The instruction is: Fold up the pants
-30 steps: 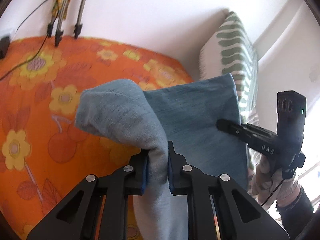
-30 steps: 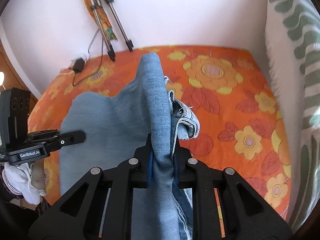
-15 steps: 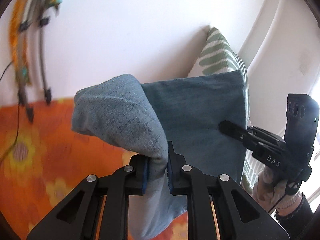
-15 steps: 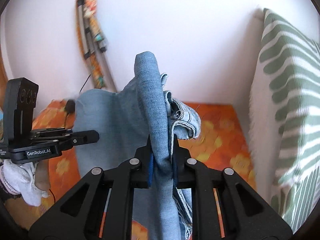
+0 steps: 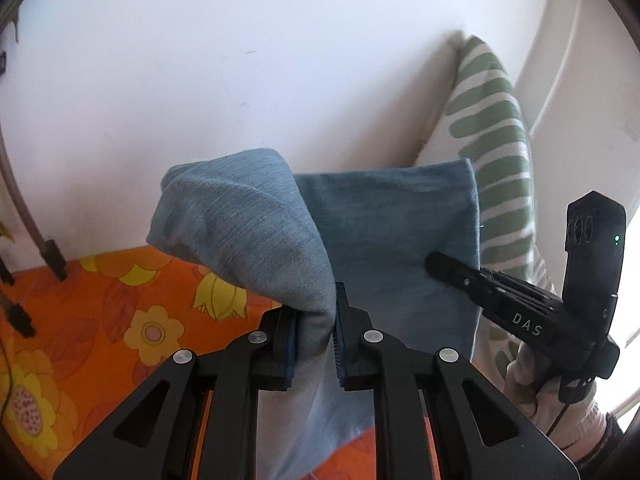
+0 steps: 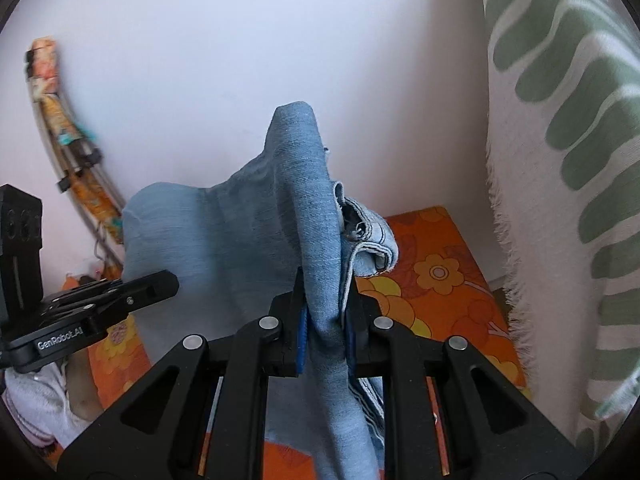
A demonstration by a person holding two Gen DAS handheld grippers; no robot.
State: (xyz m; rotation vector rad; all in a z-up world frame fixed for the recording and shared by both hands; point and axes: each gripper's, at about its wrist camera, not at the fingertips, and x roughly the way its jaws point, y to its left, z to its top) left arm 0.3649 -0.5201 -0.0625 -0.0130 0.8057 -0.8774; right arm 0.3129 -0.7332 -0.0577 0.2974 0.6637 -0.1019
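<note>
Light blue denim pants [image 5: 384,224] hang stretched between both grippers above an orange flowered bed cover [image 5: 120,320]. My left gripper [image 5: 316,320] is shut on a bunched fold of the pants [image 6: 224,240], which drapes over its fingers. My right gripper [image 6: 324,320] is shut on the other edge, where a hemmed seam [image 6: 372,240] curls out to the right. Each gripper shows in the other's view: the right gripper [image 5: 436,260] pinches the cloth's right side, and the left gripper [image 6: 168,284] sits at the cloth's left side.
A white wall [image 5: 280,60] stands close ahead. A green and white striped cushion [image 6: 560,160] leans on the right. Tripod legs [image 6: 80,168] stand against the wall on the left, with cables on the bed cover. A gloved hand [image 5: 540,384] holds the right gripper.
Both grippers have carried the pants toward the wall and slightly upward. The bed cover now fills less of each view and the wall more. Grips are unchanged.
</note>
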